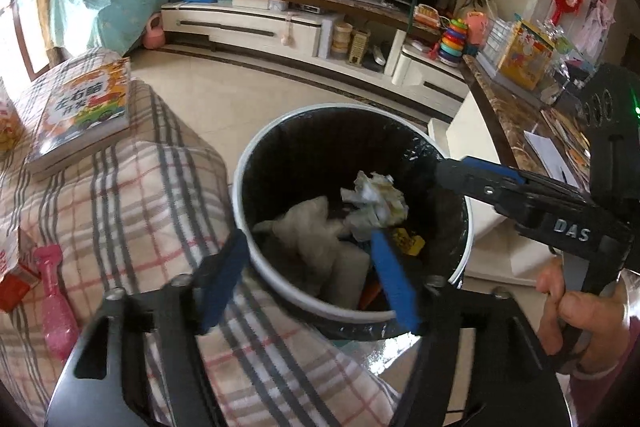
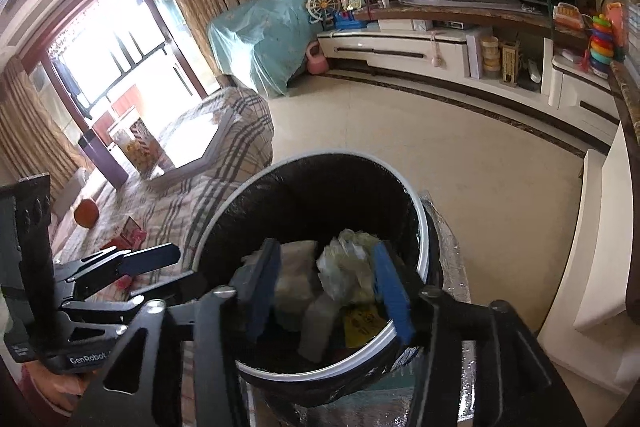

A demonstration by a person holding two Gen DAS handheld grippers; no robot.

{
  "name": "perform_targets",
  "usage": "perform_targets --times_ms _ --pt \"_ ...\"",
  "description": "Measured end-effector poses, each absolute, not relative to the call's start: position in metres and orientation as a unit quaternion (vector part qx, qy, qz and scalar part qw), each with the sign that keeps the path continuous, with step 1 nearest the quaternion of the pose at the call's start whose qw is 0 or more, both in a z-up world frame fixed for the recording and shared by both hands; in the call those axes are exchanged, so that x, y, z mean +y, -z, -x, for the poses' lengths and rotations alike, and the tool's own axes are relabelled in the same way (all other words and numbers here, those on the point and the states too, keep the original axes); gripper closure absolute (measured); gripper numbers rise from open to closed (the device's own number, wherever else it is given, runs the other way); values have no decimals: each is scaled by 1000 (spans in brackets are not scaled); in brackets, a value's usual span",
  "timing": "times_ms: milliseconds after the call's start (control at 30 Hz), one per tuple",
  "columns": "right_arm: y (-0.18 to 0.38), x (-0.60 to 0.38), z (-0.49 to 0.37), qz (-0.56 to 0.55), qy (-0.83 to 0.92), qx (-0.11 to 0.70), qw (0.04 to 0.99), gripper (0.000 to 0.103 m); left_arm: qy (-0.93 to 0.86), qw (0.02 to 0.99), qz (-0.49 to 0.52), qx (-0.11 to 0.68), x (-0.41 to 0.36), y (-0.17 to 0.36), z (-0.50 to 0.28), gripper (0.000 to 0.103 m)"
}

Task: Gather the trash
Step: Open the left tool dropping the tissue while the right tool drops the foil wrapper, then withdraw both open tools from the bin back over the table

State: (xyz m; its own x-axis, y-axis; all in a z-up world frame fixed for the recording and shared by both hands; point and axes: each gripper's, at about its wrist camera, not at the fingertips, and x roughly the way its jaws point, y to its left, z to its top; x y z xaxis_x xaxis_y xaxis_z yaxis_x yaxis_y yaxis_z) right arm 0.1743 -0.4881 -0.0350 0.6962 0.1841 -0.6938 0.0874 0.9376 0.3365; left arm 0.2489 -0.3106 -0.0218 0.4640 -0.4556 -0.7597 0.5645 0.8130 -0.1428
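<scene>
A round trash bin (image 1: 256, 155) with a white rim and black liner stands on the floor beside the sofa; it also shows in the right wrist view (image 2: 422, 227). A crumpled paper wad (image 1: 376, 197) is in mid-air or resting on top of the trash inside, over tissues and a yellow wrapper (image 1: 410, 241). My left gripper (image 1: 310, 279) is open over the bin's near rim, empty. My right gripper (image 2: 324, 287) is open above the bin's mouth, with the paper wad (image 2: 348, 267) just beyond its fingers; whether it touches them I cannot tell.
A plaid-covered sofa (image 1: 132, 195) lies to the left, with a picture book (image 1: 86, 107), a pink bottle (image 1: 56, 307) and a red packet (image 1: 14, 283) on it. A coffee table (image 1: 516, 119) with clutter stands right. A TV cabinet (image 1: 280, 27) runs along the far wall.
</scene>
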Motion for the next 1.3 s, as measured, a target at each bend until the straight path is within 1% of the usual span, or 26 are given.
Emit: perform_targets --times_ms 100,133,167,200,233,333,467,533,667,867,1067,1300 --pt "33 -488 -171 -184 -26 383 905 37 291 856 -49 423 -296 22 -246 31" --pt "33 -486 -168 -187 -26 381 905 32 288 858 -42 424 -289 22 -244 31" --pt "33 -484 -167 -188 -26 380 905 29 285 858 -37 425 -283 23 -242 31" --pt "34 -481 -163 -191 -27 379 905 24 282 859 -33 425 -278 24 -240 30" --pt "33 -478 -163 -193 -29 378 905 21 276 861 -30 426 -271 25 -237 30" --pt "35 -470 -159 -201 -32 381 902 18 258 868 -25 424 -252 27 -228 27" --pt "33 -456 -154 -200 -35 382 902 16 240 875 -10 421 -220 29 -215 26" --pt "30 -448 -150 -199 -37 378 903 13 229 878 2 420 -204 30 -209 25" --pt "26 -426 -144 -199 -55 374 904 13 210 881 19 424 -173 32 -200 24" --pt "22 -379 -140 -167 -82 368 911 13 173 894 29 412 -126 30 -188 24" --pt "26 -336 -142 -160 -109 374 907 13 137 899 50 413 -75 41 -180 24" --pt "33 -298 -146 -155 -132 385 900 13 107 900 72 417 -31 51 -178 24"
